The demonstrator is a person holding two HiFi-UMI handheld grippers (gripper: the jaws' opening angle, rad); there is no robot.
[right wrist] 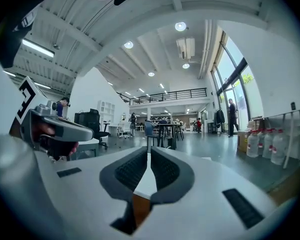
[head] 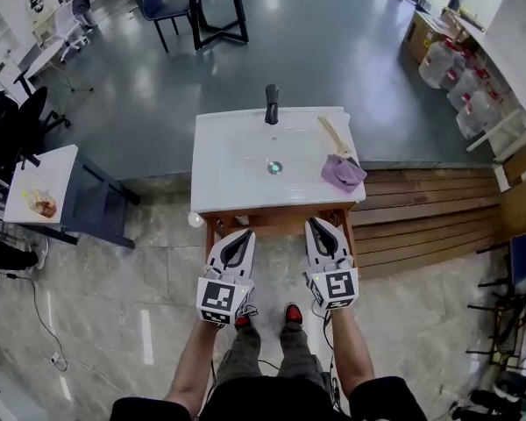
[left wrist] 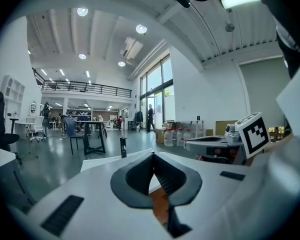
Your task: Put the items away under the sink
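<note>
Nothing stowed yet, judging from how things lie: purple cloth (head: 343, 172) and wooden-handled brush (head: 334, 136) out in the open on the white sink tabletop (head: 219, 187), ahead of the right gripper (head: 318, 226) and a little off to its right, well apart from the left gripper (head: 242, 234). Apparently touching, with the cloth bunched at the near end of the brush.

Straight ahead of both grippers, the basin with its drain (head: 274, 167) and, at the far edge, the black faucet (head: 271, 103). Just beyond the jaw tips and lower down, the wooden cabinet frame (head: 276, 222) under the sink. No telling from here whether it is open or what sits inside.

Both grippers pressed shut, tips meeting, gripping nothing. Held side by side, pointing roughly level toward the sink.

Left to do, in all likelihood: pick up the cloth and the brush and carry both down into the cabinet. Practically the whole job.
</note>
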